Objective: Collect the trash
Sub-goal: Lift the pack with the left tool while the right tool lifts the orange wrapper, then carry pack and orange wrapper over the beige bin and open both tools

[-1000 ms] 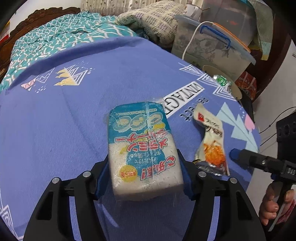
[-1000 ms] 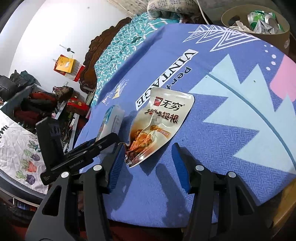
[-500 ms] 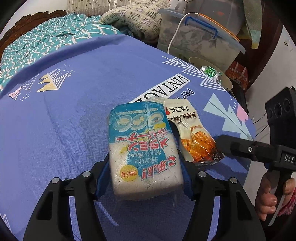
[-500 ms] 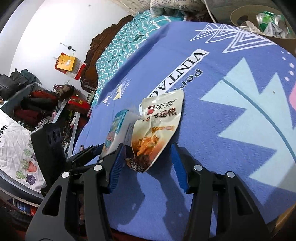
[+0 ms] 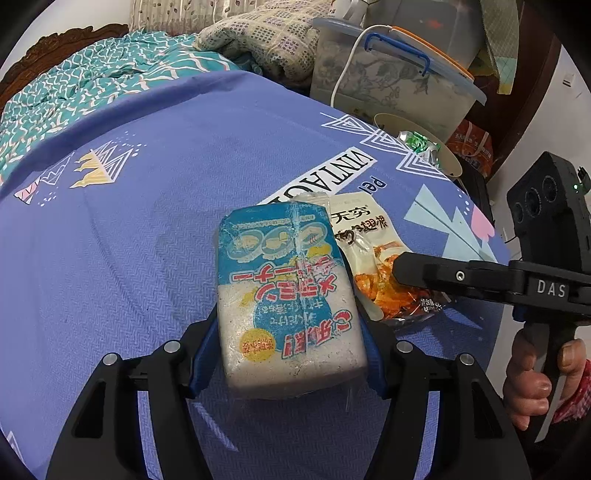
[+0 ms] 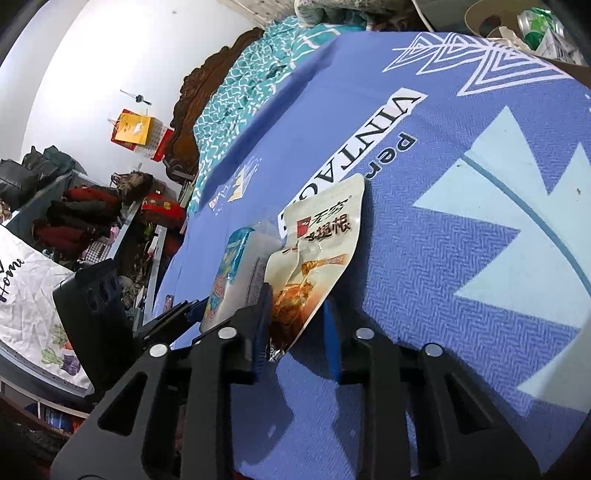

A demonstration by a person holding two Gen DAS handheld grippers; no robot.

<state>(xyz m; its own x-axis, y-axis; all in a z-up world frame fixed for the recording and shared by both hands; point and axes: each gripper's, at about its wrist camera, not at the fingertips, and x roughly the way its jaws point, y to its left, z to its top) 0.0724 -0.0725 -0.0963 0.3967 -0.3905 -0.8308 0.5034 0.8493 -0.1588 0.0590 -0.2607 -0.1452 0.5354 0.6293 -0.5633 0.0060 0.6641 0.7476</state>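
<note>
My left gripper [image 5: 288, 354] is shut on a blue and white wrapped block [image 5: 284, 295] and holds it above the blue cloth. The block also shows edge-on in the right wrist view [image 6: 231, 280]. A cream and orange snack pouch [image 6: 314, 258] stands lifted off the cloth between the fingers of my right gripper [image 6: 297, 328], whose jaws have narrowed around its lower end. In the left wrist view the pouch [image 5: 373, 258] sits just right of the block, with a right gripper finger [image 5: 443, 277] across it.
A tan round bin [image 6: 491, 22] with green and silver wrappers [image 5: 421, 144] stands beyond the far edge of the blue cloth [image 5: 147, 240]. A clear storage box [image 5: 388, 85], a folded blanket and a teal bedspread lie behind. The table edge drops off at right.
My right gripper closed in on the snack pouch and raised it off the cloth, bringing it beside the block. My left gripper kept its hold on the block and shifted toward the bin.
</note>
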